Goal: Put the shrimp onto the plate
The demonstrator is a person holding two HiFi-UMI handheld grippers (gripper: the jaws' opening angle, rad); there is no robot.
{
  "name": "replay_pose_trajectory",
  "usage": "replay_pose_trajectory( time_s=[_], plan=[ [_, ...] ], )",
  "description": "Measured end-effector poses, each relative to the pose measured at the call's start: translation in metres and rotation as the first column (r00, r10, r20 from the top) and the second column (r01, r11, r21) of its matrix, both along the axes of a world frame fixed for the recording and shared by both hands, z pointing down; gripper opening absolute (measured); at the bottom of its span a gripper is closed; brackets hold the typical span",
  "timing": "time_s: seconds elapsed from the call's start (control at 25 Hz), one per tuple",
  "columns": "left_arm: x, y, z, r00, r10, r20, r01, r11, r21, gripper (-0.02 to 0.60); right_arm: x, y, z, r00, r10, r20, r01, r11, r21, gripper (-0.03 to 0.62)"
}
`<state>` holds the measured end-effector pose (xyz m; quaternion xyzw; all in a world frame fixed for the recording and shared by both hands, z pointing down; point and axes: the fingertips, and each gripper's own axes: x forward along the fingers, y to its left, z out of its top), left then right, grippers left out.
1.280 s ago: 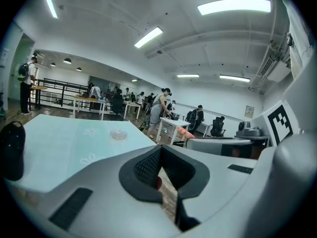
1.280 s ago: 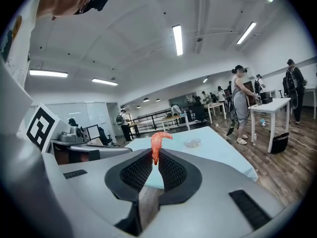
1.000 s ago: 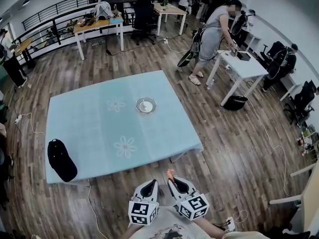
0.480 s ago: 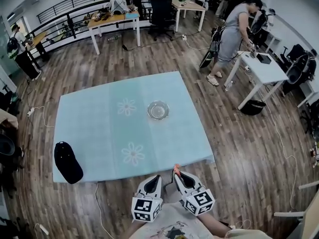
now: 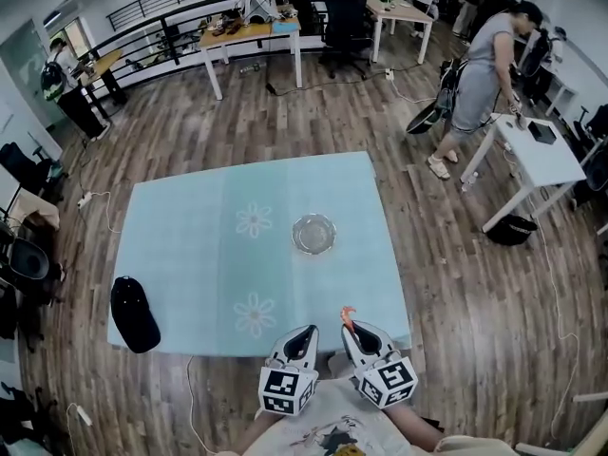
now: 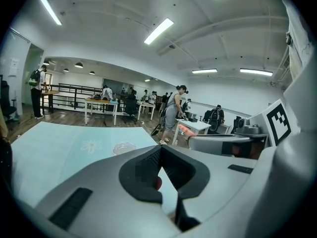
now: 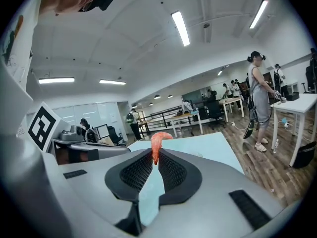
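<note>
Plate (image 5: pixel 313 233) clear glass, glossy — tablecloth (image 5: pixel 190 245) matt cloth — floor (image 5: pixel 475 283) wood planks.

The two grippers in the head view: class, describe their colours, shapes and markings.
The left gripper and the right gripper share pale grey rounded shells with black ribbed pads lining the jaws. Each carries a white cube bearing black square markers.

The plate (image 5: pixel 313 233) lies on the table (image 5: pixel 180 245), right of its middle; the cap (image 5: pixel 134 313) is at the near left corner. At the near edge the shrimp (image 5: pixel 347 315) sits in the right gripper (image 5: pixel 351 331); the left gripper (image 5: pixel 305 333) is just beside it.
</note>
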<state>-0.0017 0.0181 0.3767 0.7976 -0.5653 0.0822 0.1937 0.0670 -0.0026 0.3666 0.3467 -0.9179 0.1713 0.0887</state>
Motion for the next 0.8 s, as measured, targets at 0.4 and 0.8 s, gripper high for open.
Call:
replay_pose_trajectory(
  time_s=[0.4,0.8],
  plan=[
    [0.006,-0.067,-0.002,0.982,-0.175,0.069,0.175,0.985,0.011,0.008,0.002,-0.087,0.0,0.983,-0.183,0.031,0.183,0.983,0.02,0.057],
    [0.013,-0.087,0.005,0.979,-0.192,0.073,0.194,0.981,-0.028,0.008,0.005,-0.112,0.009,0.977,-0.211,0.024,0.211,0.978,-0.004,0.057]
  ],
)
